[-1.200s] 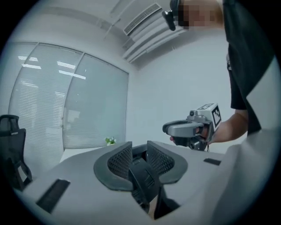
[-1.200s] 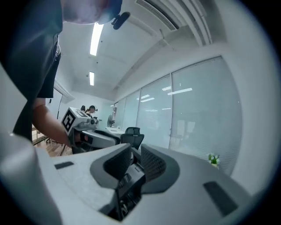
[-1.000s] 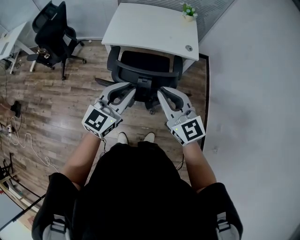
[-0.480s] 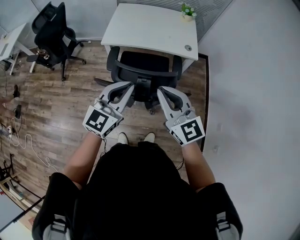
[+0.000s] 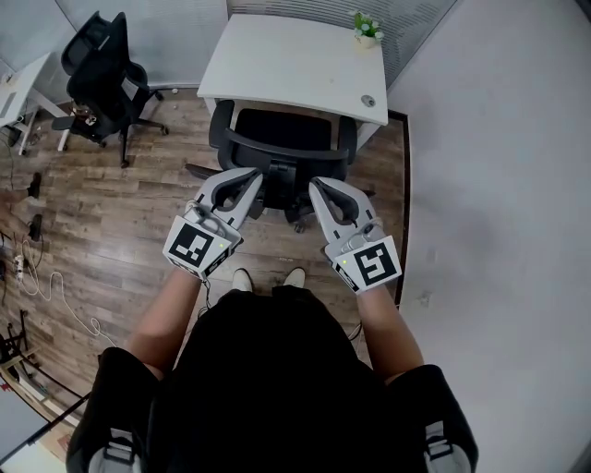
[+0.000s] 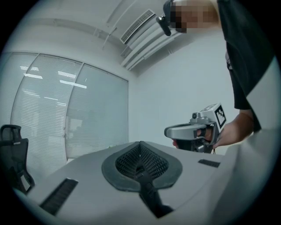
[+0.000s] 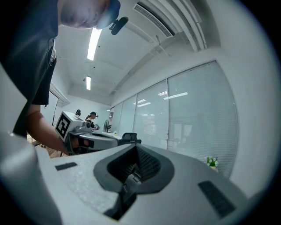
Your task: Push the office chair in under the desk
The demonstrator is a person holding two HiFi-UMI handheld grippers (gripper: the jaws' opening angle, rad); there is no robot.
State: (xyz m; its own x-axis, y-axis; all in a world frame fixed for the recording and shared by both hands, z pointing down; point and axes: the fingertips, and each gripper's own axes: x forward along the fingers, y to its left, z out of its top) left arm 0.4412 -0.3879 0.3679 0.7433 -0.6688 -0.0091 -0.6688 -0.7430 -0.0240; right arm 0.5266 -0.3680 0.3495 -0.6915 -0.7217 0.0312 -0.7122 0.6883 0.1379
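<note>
A black office chair [image 5: 282,139] stands with its seat partly under the white desk [image 5: 295,60] and its backrest towards me. My left gripper [image 5: 259,175] and right gripper [image 5: 314,185] are held level just behind the backrest, one on each side of its centre bracket. I cannot tell whether they touch it. Both are shut with nothing between the jaws. In the left gripper view the left gripper [image 6: 140,143] is shut, with the right gripper [image 6: 193,132] beside it. In the right gripper view the right gripper [image 7: 136,147] is shut, the left gripper [image 7: 88,136] beside it. Neither gripper view shows the chair.
A second black chair [image 5: 102,69] stands at the far left by another desk. A small potted plant [image 5: 367,26] sits on the white desk's far right corner. A grey wall [image 5: 499,185] runs close along the right. Cables [image 5: 37,268] lie on the wood floor at left.
The left gripper's fingers look slightly closer together than a second ago. Hands and chair stand almost where they were.
</note>
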